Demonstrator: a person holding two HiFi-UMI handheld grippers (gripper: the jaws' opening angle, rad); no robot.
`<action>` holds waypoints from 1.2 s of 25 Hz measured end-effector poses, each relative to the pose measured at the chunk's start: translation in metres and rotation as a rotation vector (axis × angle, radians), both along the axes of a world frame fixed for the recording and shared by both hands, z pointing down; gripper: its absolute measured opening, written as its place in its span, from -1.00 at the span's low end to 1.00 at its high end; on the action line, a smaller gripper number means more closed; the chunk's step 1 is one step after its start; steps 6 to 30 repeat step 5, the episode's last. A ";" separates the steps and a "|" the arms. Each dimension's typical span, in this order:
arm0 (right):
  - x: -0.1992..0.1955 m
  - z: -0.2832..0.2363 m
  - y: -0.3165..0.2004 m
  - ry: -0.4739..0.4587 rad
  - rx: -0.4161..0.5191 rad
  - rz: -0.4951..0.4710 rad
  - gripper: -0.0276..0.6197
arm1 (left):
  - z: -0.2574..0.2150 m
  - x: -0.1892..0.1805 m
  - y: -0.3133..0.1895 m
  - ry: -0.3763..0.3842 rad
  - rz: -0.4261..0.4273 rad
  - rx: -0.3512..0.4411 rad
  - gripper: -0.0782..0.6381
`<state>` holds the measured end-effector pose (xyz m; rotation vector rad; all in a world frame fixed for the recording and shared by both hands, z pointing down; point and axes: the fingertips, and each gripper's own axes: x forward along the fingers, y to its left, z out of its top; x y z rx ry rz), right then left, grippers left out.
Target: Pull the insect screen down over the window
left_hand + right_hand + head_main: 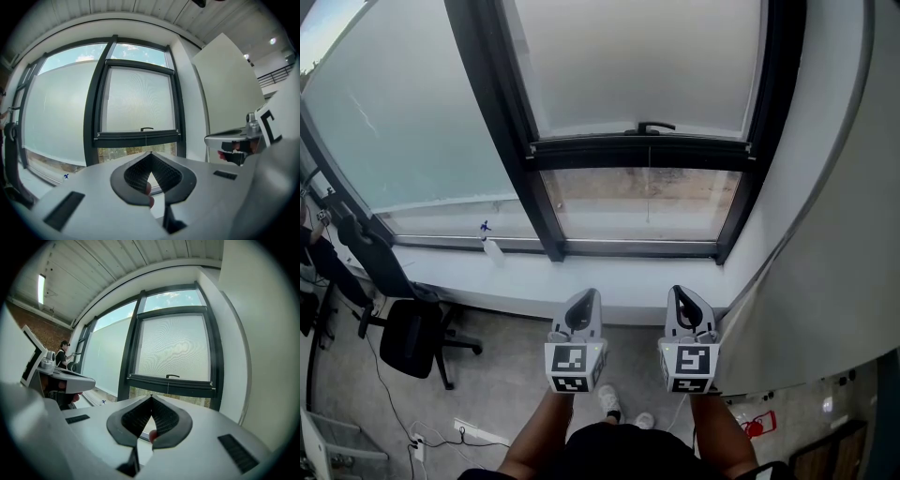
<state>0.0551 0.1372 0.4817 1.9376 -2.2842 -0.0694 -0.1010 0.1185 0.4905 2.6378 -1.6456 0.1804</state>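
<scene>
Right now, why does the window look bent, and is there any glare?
Both gripper views: the fisheye lens bows the window frame and blackens the corners. Right gripper view: wavy ripples across the screen. Head view: soft daylight, no strong glare.

The pale grey insect screen [637, 66] is matt fine mesh, the dark window frame [492, 103] smooth and satiny, the left gripper [583, 298] and right gripper [682, 294] smooth grey plastic with ribbed black fingers [137, 173].
</scene>
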 end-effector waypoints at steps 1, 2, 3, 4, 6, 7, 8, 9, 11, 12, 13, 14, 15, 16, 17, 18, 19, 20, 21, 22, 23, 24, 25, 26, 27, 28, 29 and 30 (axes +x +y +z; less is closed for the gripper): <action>-0.001 0.000 -0.001 0.000 0.001 -0.001 -0.90 | -0.002 0.001 -0.001 0.001 0.002 0.005 -0.77; -0.001 -0.001 -0.001 0.000 0.003 -0.003 -0.90 | -0.004 0.001 -0.001 0.001 0.005 0.008 -0.77; -0.002 -0.001 -0.001 0.001 0.004 -0.003 -0.90 | -0.005 0.002 -0.002 0.002 0.008 0.011 -0.77; -0.003 -0.001 -0.002 0.003 0.003 -0.003 -0.90 | -0.006 0.002 -0.003 0.002 0.011 0.012 -0.77; -0.003 -0.002 -0.002 0.006 0.003 -0.003 -0.90 | -0.007 0.002 -0.003 0.003 0.013 0.014 -0.77; -0.003 -0.002 -0.002 0.006 0.003 -0.003 -0.90 | -0.007 0.002 -0.003 0.003 0.013 0.014 -0.77; -0.003 -0.002 -0.002 0.006 0.003 -0.003 -0.90 | -0.007 0.002 -0.003 0.003 0.013 0.014 -0.77; -0.003 -0.002 -0.002 0.006 0.003 -0.003 -0.90 | -0.007 0.002 -0.003 0.003 0.013 0.014 -0.77; -0.003 -0.002 -0.002 0.006 0.003 -0.003 -0.90 | -0.007 0.002 -0.003 0.003 0.013 0.014 -0.77; -0.003 -0.002 -0.002 0.006 0.003 -0.003 -0.90 | -0.007 0.002 -0.003 0.003 0.013 0.014 -0.77; -0.003 -0.002 -0.002 0.006 0.003 -0.003 -0.90 | -0.007 0.002 -0.003 0.003 0.013 0.014 -0.77; -0.003 -0.002 -0.002 0.006 0.003 -0.003 -0.90 | -0.007 0.002 -0.003 0.003 0.013 0.014 -0.77; -0.003 -0.002 -0.002 0.006 0.003 -0.003 -0.90 | -0.007 0.002 -0.003 0.003 0.013 0.014 -0.77; -0.003 -0.002 -0.002 0.006 0.003 -0.003 -0.90 | -0.007 0.002 -0.003 0.003 0.013 0.014 -0.77; -0.003 -0.002 -0.002 0.006 0.003 -0.003 -0.90 | -0.007 0.002 -0.003 0.003 0.013 0.014 -0.77; -0.003 -0.002 -0.002 0.006 0.003 -0.003 -0.90 | -0.007 0.002 -0.003 0.003 0.013 0.014 -0.77; -0.003 -0.002 -0.002 0.006 0.003 -0.003 -0.90 | -0.007 0.002 -0.003 0.003 0.013 0.014 -0.77; -0.003 -0.002 -0.002 0.006 0.003 -0.003 -0.90 | -0.007 0.002 -0.003 0.003 0.013 0.014 -0.77; -0.003 -0.002 -0.002 0.006 0.003 -0.003 -0.90 | -0.007 0.002 -0.003 0.003 0.013 0.014 -0.77; -0.003 -0.002 -0.002 0.006 0.003 -0.003 -0.90 | -0.007 0.002 -0.003 0.003 0.013 0.014 -0.77; -0.003 -0.002 -0.002 0.006 0.003 -0.003 -0.90 | -0.007 0.002 -0.003 0.003 0.013 0.014 -0.77; -0.003 -0.002 -0.002 0.006 0.003 -0.003 -0.90 | -0.007 0.002 -0.003 0.003 0.013 0.014 -0.77; -0.003 -0.002 -0.002 0.006 0.003 -0.003 -0.90 | -0.007 0.002 -0.003 0.003 0.013 0.014 -0.77; -0.003 -0.002 -0.002 0.006 0.003 -0.003 -0.90 | -0.007 0.002 -0.003 0.003 0.013 0.014 -0.77; -0.003 -0.002 -0.002 0.006 0.003 -0.003 -0.90 | -0.007 0.002 -0.003 0.003 0.013 0.014 -0.77; -0.003 -0.002 -0.002 0.006 0.003 -0.003 -0.90 | -0.007 0.002 -0.003 0.003 0.013 0.014 -0.77; -0.003 -0.002 -0.002 0.006 0.003 -0.003 -0.90 | -0.007 0.002 -0.003 0.003 0.013 0.014 -0.77; -0.003 -0.002 -0.002 0.006 0.003 -0.003 -0.90 | -0.007 0.002 -0.003 0.003 0.013 0.014 -0.77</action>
